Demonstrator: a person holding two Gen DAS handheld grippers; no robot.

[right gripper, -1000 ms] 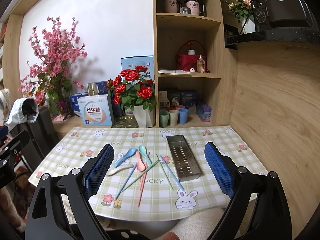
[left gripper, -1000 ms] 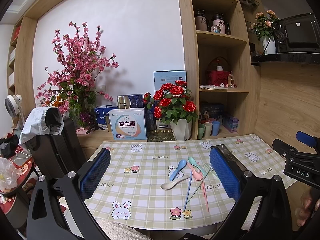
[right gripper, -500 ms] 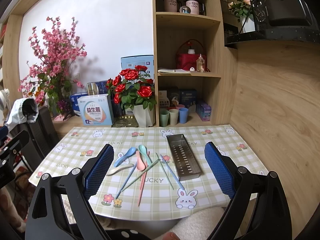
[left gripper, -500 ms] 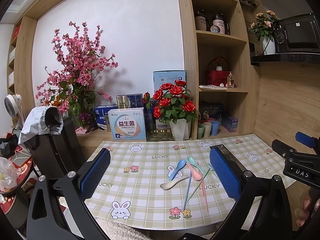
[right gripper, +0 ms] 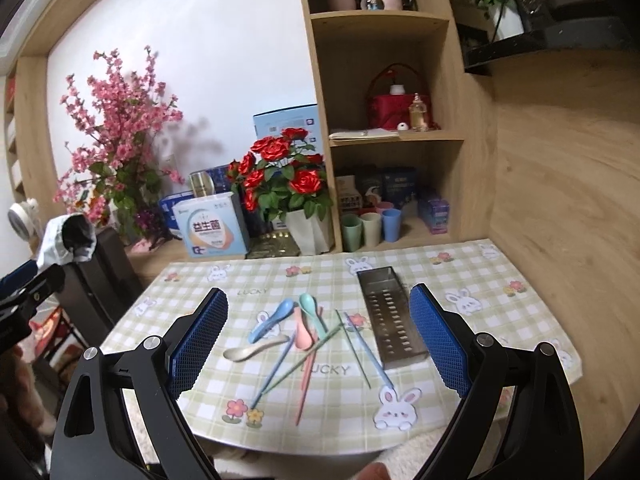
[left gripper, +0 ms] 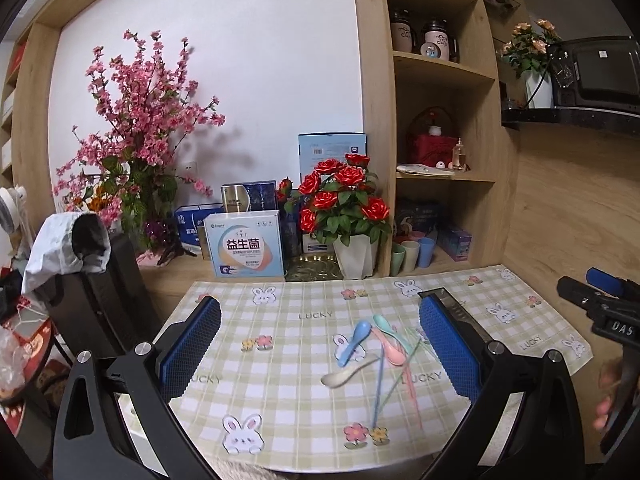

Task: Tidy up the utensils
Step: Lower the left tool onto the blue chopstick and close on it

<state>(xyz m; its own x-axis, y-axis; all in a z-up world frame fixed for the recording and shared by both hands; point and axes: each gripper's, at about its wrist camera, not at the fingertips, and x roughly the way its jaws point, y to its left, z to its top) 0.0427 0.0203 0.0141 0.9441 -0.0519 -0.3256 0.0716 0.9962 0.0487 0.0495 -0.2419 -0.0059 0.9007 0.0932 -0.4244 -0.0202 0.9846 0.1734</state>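
Observation:
A loose pile of plastic utensils lies mid-table: a blue spoon [right gripper: 271, 319], a teal spoon [right gripper: 310, 307], a pink spoon [right gripper: 303, 332], a beige spoon [right gripper: 253, 350] and several coloured chopsticks [right gripper: 362, 346]. The pile also shows in the left wrist view [left gripper: 372, 354]. A perforated metal tray [right gripper: 390, 326] lies just right of the pile, empty. My right gripper [right gripper: 318, 338] is open, held above the table's near side, over the pile. My left gripper [left gripper: 320, 350] is open and empty, with its right finger hiding most of the tray [left gripper: 454, 306].
The table has a checked bunny-print cloth [right gripper: 460, 280]. At the back stand a red rose pot [right gripper: 304, 216], a white box [right gripper: 212, 230] and several cups [right gripper: 372, 226] in a shelf unit. A black chair [left gripper: 100, 280] stands to the left. A wood wall is on the right.
The right gripper has tilted and moved slightly forward, so the utensils and tray appear closer. The left gripper has barely moved. Nothing on the table has shifted.

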